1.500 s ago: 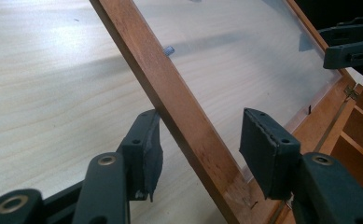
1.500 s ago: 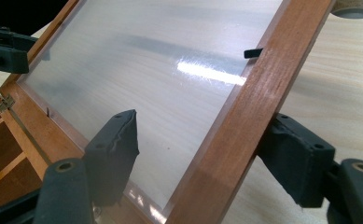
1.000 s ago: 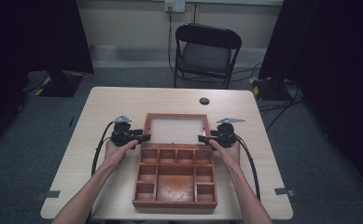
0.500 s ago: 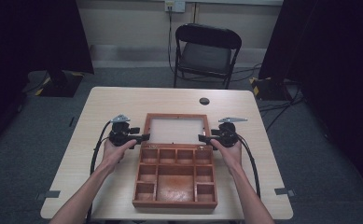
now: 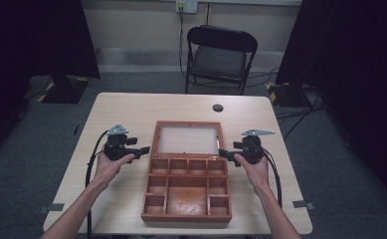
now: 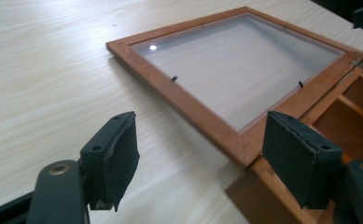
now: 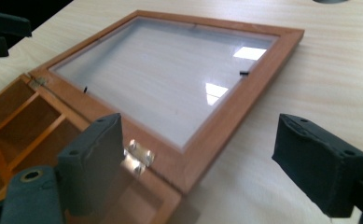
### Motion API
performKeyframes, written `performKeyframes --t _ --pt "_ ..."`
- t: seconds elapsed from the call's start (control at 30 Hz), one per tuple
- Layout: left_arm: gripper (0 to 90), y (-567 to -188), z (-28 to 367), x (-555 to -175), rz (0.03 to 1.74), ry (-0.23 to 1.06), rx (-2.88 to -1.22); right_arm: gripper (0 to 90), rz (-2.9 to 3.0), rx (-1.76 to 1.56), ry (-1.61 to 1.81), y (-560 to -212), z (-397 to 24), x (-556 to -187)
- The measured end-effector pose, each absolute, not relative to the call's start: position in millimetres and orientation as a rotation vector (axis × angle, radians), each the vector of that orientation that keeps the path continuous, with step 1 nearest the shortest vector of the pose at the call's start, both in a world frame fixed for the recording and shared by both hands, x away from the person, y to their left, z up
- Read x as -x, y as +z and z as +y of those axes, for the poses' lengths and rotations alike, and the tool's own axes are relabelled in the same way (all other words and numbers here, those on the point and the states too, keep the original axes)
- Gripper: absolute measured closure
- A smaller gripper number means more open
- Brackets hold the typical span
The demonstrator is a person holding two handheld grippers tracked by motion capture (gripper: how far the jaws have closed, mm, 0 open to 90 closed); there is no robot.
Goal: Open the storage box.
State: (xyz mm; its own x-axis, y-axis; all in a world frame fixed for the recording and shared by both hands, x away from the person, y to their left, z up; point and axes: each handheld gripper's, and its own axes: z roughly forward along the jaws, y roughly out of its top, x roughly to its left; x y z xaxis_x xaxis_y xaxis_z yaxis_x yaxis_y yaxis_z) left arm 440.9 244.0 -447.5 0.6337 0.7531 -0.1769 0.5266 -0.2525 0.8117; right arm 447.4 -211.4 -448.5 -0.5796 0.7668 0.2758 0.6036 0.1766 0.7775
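A wooden compartment box (image 5: 186, 215) sits open at the table's middle. Its glass-paned lid (image 5: 187, 124) lies flat on the table behind it. My left gripper (image 5: 146, 149) is just left of the hinge line and has just been opening, with nothing between its jaws. My right gripper (image 5: 222, 152) is at the right end of the hinge line and has also been opening, with nothing held. In the left gripper view the jaws (image 6: 200, 135) stand apart before the lid's corner (image 6: 237, 149). In the right gripper view the gripper (image 7: 200, 140) frames a brass hinge (image 7: 139, 156) and the lid (image 7: 170, 88).
A small black round disc (image 5: 218, 107) lies on the table behind the lid. A black folding chair (image 5: 221, 55) stands beyond the far edge. Bare tabletop (image 5: 66, 174) stretches to both sides of the box. Cables trail back from both grippers along the forearms.
Both grippers have drawn outward from the box's sides, the left to the left and the right to the right. The lid lies flat throughout.
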Motion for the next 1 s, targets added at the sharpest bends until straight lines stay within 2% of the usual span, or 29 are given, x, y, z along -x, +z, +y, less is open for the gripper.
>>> performKeyframes --t 0.33,0.77,0.87,0.93,1.0 --pt "25.3 -454.6 270.2 -415.5 1.05 0.345 -1.985 15.6 2.243 -1.347 1.292 -444.8 -238.8 -411.9" --pt "22.0 -477.4 296.3 -388.0 1.141 0.361 -2.049 15.0 2.293 -1.422 1.07 -469.0 -266.4 -377.9" --pt "21.6 -483.2 296.0 -387.1 1.133 0.379 -2.099 15.1 2.319 -1.399 0.914 -480.4 -271.1 -371.6" --pt "21.0 -486.5 294.3 -387.2 1.136 0.368 -2.122 15.1 2.316 -1.399 0.891 -482.7 -271.8 -371.3" --pt "20.5 -491.3 290.7 -386.8 1.113 0.41 -2.189 14.6 2.291 -1.433 0.924 -487.3 -274.2 -371.8"
